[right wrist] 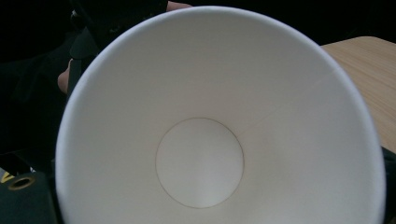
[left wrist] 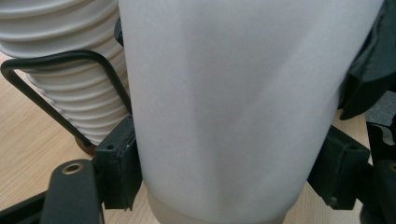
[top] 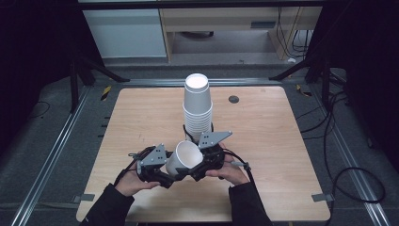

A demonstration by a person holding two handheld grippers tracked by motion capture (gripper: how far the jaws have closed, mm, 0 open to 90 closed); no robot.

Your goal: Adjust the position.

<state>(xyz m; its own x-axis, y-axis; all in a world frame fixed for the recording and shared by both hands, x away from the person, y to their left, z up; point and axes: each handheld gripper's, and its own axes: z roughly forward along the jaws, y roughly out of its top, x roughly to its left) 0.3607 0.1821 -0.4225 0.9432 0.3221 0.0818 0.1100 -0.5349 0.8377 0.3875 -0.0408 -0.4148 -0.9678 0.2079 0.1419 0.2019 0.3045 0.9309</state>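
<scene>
- The left gripper (top: 164, 170) clasps the tilted paper cup (top: 185, 157) by its sides.
- The right gripper (top: 200, 165) touches the cup; grip unclear.
- The cup stack (top: 196, 106) stands just beyond.

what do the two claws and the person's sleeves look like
Both handheld units are black. The left claw and the right claw each carry a grey three-cornered plate on top, dotted with small holes. Black cables trail from both. In the left gripper view the jaws are blocky black pieces, and a brass-coloured ring sits in the frame. The person wears dark sleeves.
</scene>
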